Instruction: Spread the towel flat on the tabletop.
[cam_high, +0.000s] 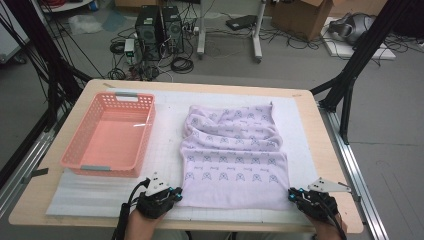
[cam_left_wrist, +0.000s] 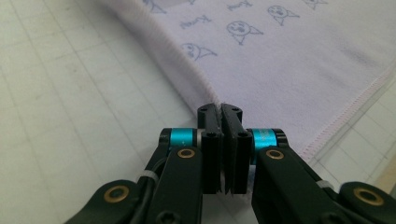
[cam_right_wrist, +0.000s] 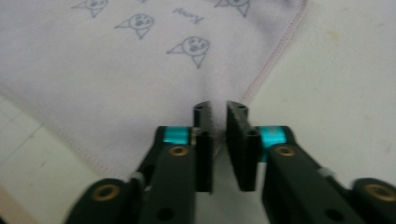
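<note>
My left gripper (cam_high: 176, 195) is clamped on the near left corner of the pale purple towel (cam_high: 232, 155), low in the frame. My right gripper (cam_high: 291, 195) pinches the near right corner. The towel lies rumpled mid-table, right of the pink basket (cam_high: 80, 165).

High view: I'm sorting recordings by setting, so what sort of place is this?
Probably a lab or workshop: computer towers and loose cables on the floor, cardboard box, black camera-rig struts around the table.
</note>
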